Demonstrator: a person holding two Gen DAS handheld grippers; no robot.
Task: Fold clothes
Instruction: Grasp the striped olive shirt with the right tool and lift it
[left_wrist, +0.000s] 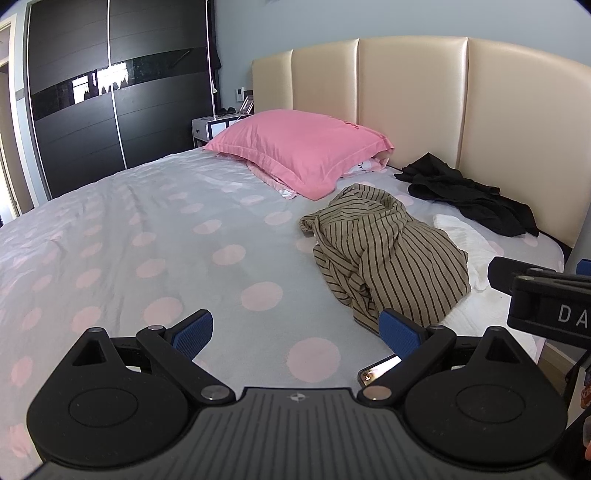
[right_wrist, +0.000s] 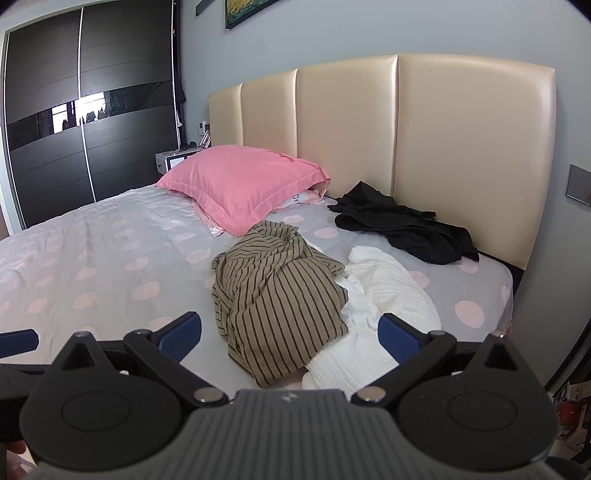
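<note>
A: Where are the clothes?
B: Your striped shirt (right_wrist: 277, 295) lies crumpled on the bed (right_wrist: 110, 266), partly over the white garment (right_wrist: 384, 291); the black one (right_wrist: 402, 225) sits by the headboard (right_wrist: 369, 129).
A: And the tools?
B: Your left tool (left_wrist: 295, 332) and right tool (right_wrist: 290, 332) both hang spread apart, holding nothing.

pink pillow (left_wrist: 303, 155) against cream headboard (left_wrist: 410, 96); dark sliding wardrobe (left_wrist: 110, 99) at left; phone (left_wrist: 378, 369) on polka-dot sheet (left_wrist: 147, 229)
</note>
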